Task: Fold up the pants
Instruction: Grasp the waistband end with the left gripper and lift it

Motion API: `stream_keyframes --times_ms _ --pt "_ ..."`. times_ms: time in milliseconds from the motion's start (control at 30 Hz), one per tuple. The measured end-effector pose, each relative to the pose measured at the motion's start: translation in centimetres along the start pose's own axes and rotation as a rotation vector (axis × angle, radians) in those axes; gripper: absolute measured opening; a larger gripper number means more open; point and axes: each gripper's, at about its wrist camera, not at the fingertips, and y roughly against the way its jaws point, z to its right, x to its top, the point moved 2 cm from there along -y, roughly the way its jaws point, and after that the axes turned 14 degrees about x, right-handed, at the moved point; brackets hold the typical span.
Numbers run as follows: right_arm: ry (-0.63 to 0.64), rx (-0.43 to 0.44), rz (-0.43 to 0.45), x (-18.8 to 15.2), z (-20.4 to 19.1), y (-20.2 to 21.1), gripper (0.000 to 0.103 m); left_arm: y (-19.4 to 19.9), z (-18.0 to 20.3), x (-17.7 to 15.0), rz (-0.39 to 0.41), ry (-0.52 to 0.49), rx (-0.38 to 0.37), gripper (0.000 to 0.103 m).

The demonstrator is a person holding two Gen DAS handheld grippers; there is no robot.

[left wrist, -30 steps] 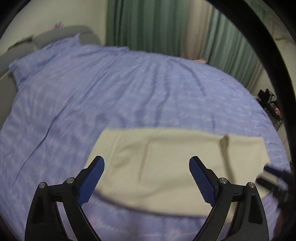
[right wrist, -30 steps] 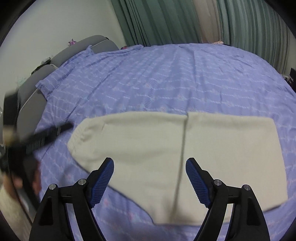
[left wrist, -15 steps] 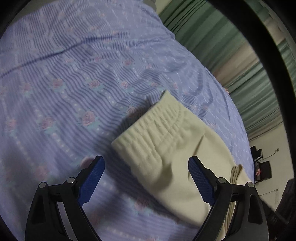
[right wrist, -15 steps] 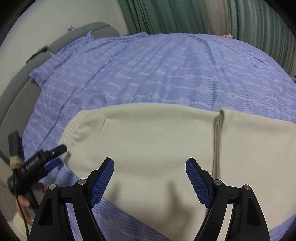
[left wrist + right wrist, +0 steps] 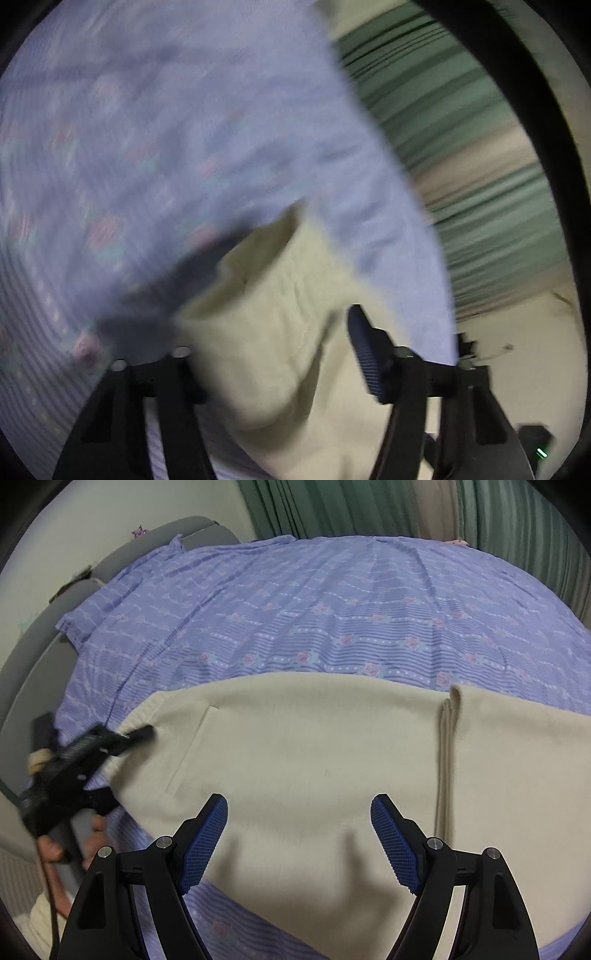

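Note:
Cream pants (image 5: 314, 760) lie folded flat on the bed, waistband end at the left, a folded edge (image 5: 445, 731) standing up at the right. My right gripper (image 5: 297, 843) is open just above the near edge of the pants. My left gripper shows in the right wrist view (image 5: 122, 738) at the waistband corner. In the blurred left wrist view the waistband corner (image 5: 266, 325) lies between the jaws of my left gripper (image 5: 273, 354); its left finger is hidden under the cloth, and the jaws stand apart.
A purple flowered bedsheet (image 5: 332, 609) covers the bed. A grey headboard (image 5: 33, 653) runs along the left. Green curtains (image 5: 369, 506) hang behind the bed. A hand (image 5: 74, 845) holds the left gripper at the bed's left edge.
My left gripper has swung left and moved onto the waistband corner, which now lies between its jaws. My right gripper has moved closer to the pants.

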Motion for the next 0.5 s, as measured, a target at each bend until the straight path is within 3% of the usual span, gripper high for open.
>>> stream_keyframes --times_ms 67,200,267,300,333,400,500 --pt "-0.016 0.004 0.015 0.1 0.3 0.5 0.081 0.8 1.0 0.0 0.034 -0.046 -0.062 0.054" --pt "-0.04 0.0 0.032 0.6 0.7 1.1 0.081 -3.1 -0.3 0.0 -0.062 -0.013 0.133 0.06" --pt "-0.029 -0.021 0.038 0.8 0.7 1.4 0.081 -4.2 -1.0 -0.2 -0.095 0.003 0.167 0.059" --pt "-0.021 -0.031 0.039 0.8 0.6 1.5 0.081 -4.6 -1.1 -0.4 -0.11 0.002 0.177 0.053" --pt "-0.01 -0.038 0.038 0.9 0.5 1.6 0.08 -4.6 -0.9 -0.5 -0.119 -0.004 0.205 0.039" --pt "0.007 -0.037 0.04 0.8 0.5 2.0 0.08 -3.5 0.4 -0.3 -0.089 -0.032 0.22 0.028" --pt "-0.016 -0.027 0.063 0.7 1.3 3.6 0.08 0.3 4.0 -0.1 0.0 -0.124 0.22 0.026"
